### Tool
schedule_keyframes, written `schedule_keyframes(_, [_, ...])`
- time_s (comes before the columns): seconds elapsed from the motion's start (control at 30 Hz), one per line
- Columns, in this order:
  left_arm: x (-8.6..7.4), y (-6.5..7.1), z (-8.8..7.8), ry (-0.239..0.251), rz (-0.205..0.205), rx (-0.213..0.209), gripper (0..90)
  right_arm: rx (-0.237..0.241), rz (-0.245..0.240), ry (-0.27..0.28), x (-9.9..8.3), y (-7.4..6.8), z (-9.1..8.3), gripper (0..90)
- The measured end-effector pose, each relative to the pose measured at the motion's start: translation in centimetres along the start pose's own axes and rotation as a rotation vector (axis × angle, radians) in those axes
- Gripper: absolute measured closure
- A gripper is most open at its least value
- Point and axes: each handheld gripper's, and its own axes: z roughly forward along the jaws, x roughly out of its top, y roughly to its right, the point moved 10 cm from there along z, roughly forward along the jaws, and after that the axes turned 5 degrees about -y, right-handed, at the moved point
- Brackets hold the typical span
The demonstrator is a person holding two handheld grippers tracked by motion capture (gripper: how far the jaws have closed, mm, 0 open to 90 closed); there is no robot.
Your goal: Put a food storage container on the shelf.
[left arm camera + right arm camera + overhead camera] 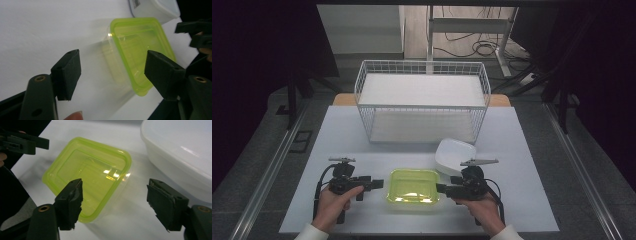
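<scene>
A clear tub with a lime-green lid (413, 186) sits on the white table (337, 130) near the front edge, between my two grippers. My left gripper (379, 184) lies level just left of it, jaws wide apart and pointing at its side. My right gripper (439, 188) mirrors it at the tub's right side, also open. In the left gripper view the tub (140, 55) lies ahead of the gripper (113, 72), untouched by either pad. The right gripper view shows the tub (87, 175) ahead and left of the gripper (117, 202), with nothing pressed between the pads.
A white lidded container (454, 156) stands just behind and to the right of the green tub, close to my right gripper. A white wire basket (422, 100) occupies the back of the table. Bare tabletop lies to the left and right of the basket.
</scene>
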Motion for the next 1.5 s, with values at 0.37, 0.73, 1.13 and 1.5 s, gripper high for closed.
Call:
schedule_keyframes(0.37, [-0.1,0.4,1.6,-0.022,-0.068,-0.085,38.5,0.055,0.086,-0.016,-0.2,0.1,1.8,38.3])
schedule_keyframes(0.73, [-0.3,1.2,3.6,-0.068,-0.095,-0.173,53.8,0.124,0.153,-0.027,-0.9,0.1,2.7,54.0])
schedule_keyframes(1.13, [-0.6,1.6,3.9,-0.078,-0.135,-0.214,76.9,0.160,0.223,-0.026,-1.1,0.4,2.7,75.4])
schedule_keyframes(1.5, [-0.3,3.2,2.6,-0.028,-0.027,-0.199,78.0,0.155,0.160,0.017,-0.7,-0.2,1.1,78.2])
